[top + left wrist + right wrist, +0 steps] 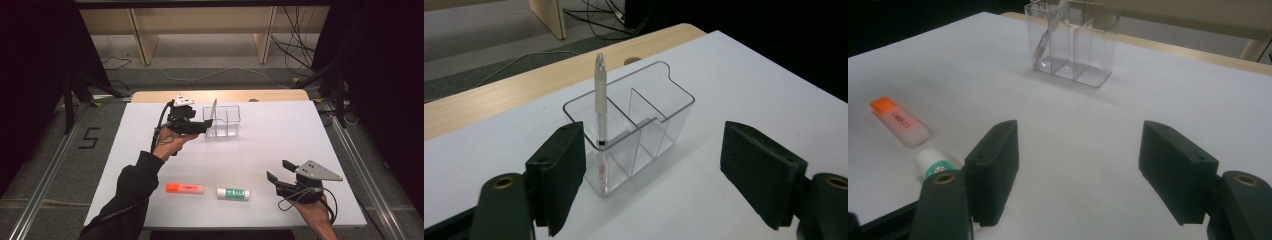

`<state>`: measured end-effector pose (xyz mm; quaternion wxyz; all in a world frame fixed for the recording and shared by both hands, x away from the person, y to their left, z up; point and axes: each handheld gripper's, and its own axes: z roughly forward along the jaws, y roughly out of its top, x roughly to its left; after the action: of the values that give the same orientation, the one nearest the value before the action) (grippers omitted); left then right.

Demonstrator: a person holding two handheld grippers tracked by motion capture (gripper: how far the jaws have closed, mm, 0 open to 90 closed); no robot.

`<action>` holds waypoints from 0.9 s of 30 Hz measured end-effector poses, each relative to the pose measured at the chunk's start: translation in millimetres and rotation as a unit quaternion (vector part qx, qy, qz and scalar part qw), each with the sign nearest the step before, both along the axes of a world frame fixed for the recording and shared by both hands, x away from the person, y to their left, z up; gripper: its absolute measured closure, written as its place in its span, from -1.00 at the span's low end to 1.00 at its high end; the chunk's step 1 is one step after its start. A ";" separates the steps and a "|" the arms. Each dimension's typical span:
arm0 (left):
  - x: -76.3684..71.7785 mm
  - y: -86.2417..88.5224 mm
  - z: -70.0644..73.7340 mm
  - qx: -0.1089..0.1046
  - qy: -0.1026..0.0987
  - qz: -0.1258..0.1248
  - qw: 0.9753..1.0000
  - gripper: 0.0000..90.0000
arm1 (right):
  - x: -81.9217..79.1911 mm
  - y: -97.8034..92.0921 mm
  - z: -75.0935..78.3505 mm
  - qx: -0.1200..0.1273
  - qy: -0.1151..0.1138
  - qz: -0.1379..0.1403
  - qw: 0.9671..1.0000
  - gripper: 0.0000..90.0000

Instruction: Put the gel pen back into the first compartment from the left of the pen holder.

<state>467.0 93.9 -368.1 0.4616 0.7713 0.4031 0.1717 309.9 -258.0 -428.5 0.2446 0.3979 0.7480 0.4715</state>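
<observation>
A clear plastic organizer (231, 120) with several compartments stands at the table's far middle. A white pen (214, 110) leans upright in its left end. My left gripper (204, 125) is just left of the organizer, open and empty. In the left gripper view the pen (600, 100) rises from the nearest compartment of the organizer (679, 107), a little beyond the left gripper (654, 175). An orange-capped highlighter (185, 188) and a green-labelled glue stick (233, 193) lie near the front edge. My right gripper (279, 170) hovers open at the front right, right of the glue stick.
In the right gripper view the highlighter (900, 121) and glue stick (935, 162) lie left of the open right gripper (1078, 170), with the organizer (1093, 45) far ahead. The white table (280, 130) has a wooden strip along its back edge.
</observation>
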 end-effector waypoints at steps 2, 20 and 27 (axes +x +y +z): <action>-4.1 2.1 -1.3 0.002 0.006 -0.003 1.000 -0.44 | -0.3 -0.1 0.5 0.001 -0.001 0.000 1.000 -0.26; -32.7 5.7 -5.4 0.054 0.011 -0.065 0.996 -0.49 | 0.2 -0.7 0.0 0.001 0.000 0.003 1.000 -0.27; -39.0 13.3 -6.5 0.070 0.012 -0.089 0.994 -0.50 | 0.4 -1.1 -0.5 0.001 0.000 0.004 1.000 -0.27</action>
<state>428.0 107.2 -374.7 0.4153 0.8363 0.3257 0.1483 310.3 -259.2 -429.1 0.2421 0.3958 0.7489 0.4732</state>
